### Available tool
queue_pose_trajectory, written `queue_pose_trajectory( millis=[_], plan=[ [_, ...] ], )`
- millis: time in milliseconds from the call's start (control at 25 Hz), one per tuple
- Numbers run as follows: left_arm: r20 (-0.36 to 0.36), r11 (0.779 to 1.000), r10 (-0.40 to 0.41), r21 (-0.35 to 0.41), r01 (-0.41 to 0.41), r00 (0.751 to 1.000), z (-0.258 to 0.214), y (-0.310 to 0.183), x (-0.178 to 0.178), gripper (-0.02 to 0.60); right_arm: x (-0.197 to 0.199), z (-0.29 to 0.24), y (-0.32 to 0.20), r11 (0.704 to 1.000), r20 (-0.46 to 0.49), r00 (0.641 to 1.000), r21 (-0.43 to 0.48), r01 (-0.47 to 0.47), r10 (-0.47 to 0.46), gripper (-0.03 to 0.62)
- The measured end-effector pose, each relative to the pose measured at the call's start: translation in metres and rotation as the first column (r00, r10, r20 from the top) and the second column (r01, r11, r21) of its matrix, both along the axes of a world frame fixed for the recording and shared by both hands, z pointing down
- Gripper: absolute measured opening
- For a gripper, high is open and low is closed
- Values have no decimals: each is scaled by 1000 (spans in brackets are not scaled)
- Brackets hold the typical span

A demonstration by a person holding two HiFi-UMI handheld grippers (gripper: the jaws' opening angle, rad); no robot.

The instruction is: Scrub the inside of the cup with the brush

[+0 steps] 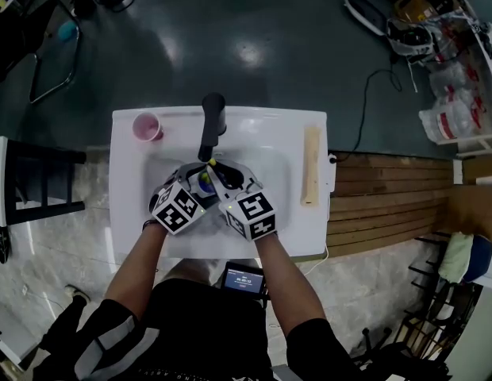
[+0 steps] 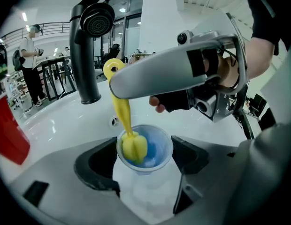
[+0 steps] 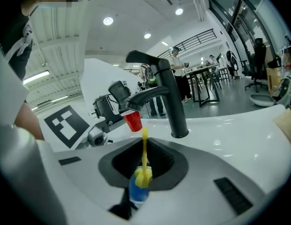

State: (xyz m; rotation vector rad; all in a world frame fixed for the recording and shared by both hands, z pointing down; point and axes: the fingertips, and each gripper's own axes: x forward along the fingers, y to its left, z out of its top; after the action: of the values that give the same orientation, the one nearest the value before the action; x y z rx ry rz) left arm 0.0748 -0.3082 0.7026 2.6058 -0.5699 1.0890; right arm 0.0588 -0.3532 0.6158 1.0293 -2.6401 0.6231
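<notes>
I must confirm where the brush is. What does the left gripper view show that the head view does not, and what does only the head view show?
Only the left gripper view shows clearly the yellow brush with its head down inside the blue cup, which the left hand-held gripper clamps, and people standing far behind. Only the head view shows the long beige object on the right side of the counter and the person's forearms. Both show the black faucet, the red cup and the right hand-held gripper holding the brush handle.
</notes>
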Motion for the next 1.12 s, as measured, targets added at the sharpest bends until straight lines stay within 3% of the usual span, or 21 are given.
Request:
queue_pose_trajectory(
  millis=[240,560,1120],
  plan=[
    [1,1000,-6,-2,6,1000,0,0,-2,365,16,2,-2,1000,-12,1000,-14,-24,23,40],
    [7,1000,-10,5,10,1000,0,-3,-2,365,24,6,13,1000,-38,999,-28,11,-12,40],
    [-6,1000,-24,12,24,1000,-1,-8,1,365,-4,10,25,996,1,998,-64,60,-60,40]
  ],
)
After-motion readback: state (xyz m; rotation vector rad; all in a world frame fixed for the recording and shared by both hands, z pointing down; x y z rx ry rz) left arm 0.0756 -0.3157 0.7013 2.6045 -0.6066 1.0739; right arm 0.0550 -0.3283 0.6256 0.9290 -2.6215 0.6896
